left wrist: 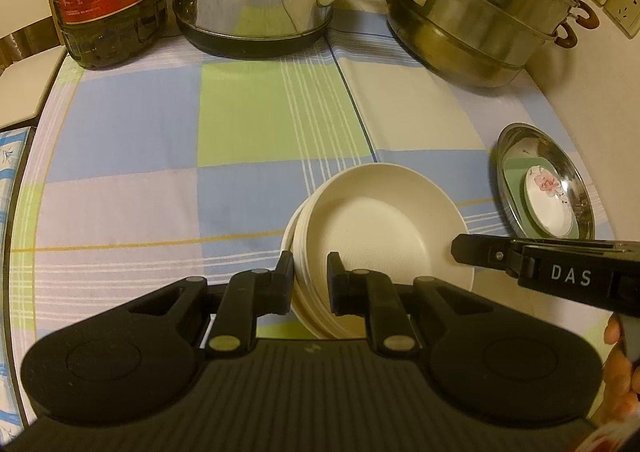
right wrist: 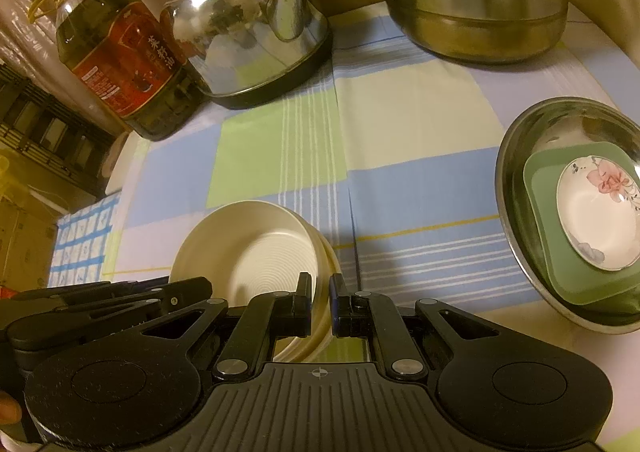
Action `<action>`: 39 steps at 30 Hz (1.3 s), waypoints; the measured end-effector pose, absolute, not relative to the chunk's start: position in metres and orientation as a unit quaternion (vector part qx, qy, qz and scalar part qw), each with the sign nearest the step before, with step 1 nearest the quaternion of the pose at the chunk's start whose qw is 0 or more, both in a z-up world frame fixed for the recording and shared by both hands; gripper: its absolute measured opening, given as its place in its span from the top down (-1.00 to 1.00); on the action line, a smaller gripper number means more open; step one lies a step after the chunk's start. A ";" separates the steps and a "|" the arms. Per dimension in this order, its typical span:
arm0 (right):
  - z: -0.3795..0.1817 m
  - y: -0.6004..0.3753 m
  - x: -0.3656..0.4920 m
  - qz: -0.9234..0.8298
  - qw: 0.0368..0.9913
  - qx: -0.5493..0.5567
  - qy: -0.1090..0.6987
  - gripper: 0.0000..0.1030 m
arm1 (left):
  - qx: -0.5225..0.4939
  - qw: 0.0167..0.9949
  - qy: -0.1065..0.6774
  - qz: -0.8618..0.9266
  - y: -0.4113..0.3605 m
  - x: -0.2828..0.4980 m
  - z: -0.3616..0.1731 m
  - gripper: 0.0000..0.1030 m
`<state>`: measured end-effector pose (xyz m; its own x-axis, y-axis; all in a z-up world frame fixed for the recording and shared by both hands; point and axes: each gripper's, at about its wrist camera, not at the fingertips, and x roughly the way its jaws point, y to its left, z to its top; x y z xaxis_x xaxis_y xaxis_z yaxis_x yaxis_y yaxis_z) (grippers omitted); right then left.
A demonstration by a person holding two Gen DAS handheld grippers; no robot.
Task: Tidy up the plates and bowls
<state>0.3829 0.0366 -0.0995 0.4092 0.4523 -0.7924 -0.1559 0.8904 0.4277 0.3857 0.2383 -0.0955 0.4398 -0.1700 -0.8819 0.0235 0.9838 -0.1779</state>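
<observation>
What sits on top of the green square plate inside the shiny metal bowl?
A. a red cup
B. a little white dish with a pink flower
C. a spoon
B: the small white dish with a pink flower rests on the green square plate inside the shiny metal bowl.

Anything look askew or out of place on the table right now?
The cream plate stack is uneven: its top plate sits shifted off the ones beneath. Both grippers, left and right, clamp its rim. Nothing looks spilled or broken.

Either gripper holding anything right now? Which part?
Both hold the stack of cream plates by the rim: the left gripper on its left edge, the right gripper on the opposite edge.
</observation>
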 end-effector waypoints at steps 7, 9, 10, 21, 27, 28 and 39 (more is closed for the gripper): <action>-0.099 0.037 0.383 0.187 0.828 0.139 0.511 0.82 | -0.073 0.844 0.528 -0.055 0.238 0.385 -0.098 0.68; -0.099 0.039 0.382 0.188 0.829 0.135 0.510 0.82 | -0.071 0.845 0.527 -0.054 0.237 0.385 -0.098 0.63; -0.098 0.039 0.382 0.188 0.829 0.134 0.509 0.82 | -0.072 0.845 0.527 -0.054 0.236 0.384 -0.098 0.59; -0.082 0.027 0.366 0.191 0.852 0.148 0.465 -0.11 | -0.073 0.867 0.491 -0.043 0.237 0.370 -0.073 0.46; -0.068 0.015 0.346 0.202 0.855 0.158 0.450 -0.11 | -0.071 0.880 0.468 -0.041 0.235 0.343 -0.046 0.45; -0.066 0.012 0.342 0.205 0.856 0.160 0.447 -0.11 | -0.070 0.881 0.467 -0.041 0.234 0.338 -0.043 0.45; -0.037 -0.018 0.279 0.229 0.859 0.170 0.425 -0.11 | -0.065 0.883 0.463 -0.030 0.222 0.263 -0.019 0.45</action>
